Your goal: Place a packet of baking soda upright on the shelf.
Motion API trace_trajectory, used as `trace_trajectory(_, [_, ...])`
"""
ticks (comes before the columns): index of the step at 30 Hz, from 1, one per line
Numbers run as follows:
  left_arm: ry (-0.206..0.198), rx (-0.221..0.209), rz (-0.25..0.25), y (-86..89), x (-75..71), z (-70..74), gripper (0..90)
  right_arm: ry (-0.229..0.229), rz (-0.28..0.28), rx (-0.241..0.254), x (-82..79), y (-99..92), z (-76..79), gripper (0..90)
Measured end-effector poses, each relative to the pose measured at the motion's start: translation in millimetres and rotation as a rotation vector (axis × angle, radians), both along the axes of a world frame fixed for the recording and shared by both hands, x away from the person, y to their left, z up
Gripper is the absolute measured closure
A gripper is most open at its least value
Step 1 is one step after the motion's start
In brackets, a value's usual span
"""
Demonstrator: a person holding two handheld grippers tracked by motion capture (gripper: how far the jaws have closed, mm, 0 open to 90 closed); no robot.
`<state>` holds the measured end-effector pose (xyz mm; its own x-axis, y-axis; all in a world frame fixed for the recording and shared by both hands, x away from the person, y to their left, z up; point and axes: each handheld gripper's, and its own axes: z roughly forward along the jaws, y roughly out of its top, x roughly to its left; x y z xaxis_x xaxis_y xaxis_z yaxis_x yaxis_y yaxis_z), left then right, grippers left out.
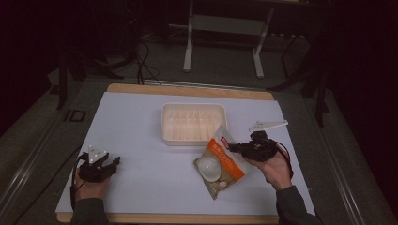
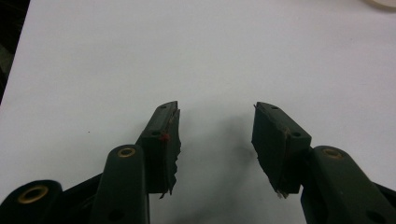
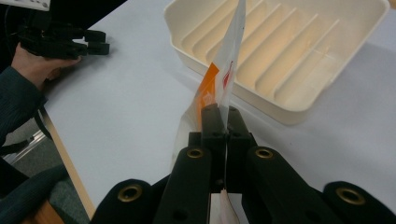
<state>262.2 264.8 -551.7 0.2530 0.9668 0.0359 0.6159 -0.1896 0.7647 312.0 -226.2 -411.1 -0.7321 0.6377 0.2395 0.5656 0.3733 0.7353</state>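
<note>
White mat [image 1: 141, 140] open; right gripper [image 3: 223, 116] pinching bag [image 1: 220, 161] edge.

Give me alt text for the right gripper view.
The right gripper has its fingers shut on the edge of an orange and white food bag, just in front of a cream ribbed tray on the white table.

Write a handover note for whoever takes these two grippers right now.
Right gripper: shut on the top edge of the snack bag, which hangs partly lifted with its bottom at the table.
Left gripper: open, nothing between the jaws, resting on the white table cover at the near left.
Ridged cream tray: sits just beyond the bag, nothing in it.
Done: bag gripped.
Left: probably carry the bag to the tray and set it in; that is a guess from the layout.
</note>
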Motion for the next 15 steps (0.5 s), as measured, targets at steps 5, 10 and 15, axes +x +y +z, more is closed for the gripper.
trace_trajectory(5, [-0.001, -0.004, 0.001, 0.6, -0.1, 0.1, 51.3, -0.012, 0.018, 0.003, -1.8, 7.0, 4.9, 90.0])
trace_trajectory(10, [-0.001, -0.005, 0.002, 0.4, -0.2, 0.2, 51.3, -0.030, 0.049, 0.019, -6.0, 14.8, 11.3, 90.0])
trace_trajectory(15, [0.000, -0.004, 0.000, 0.5, -0.3, 0.3, 51.3, -0.064, 0.071, -0.002, -11.4, 23.7, 16.7, 90.0])
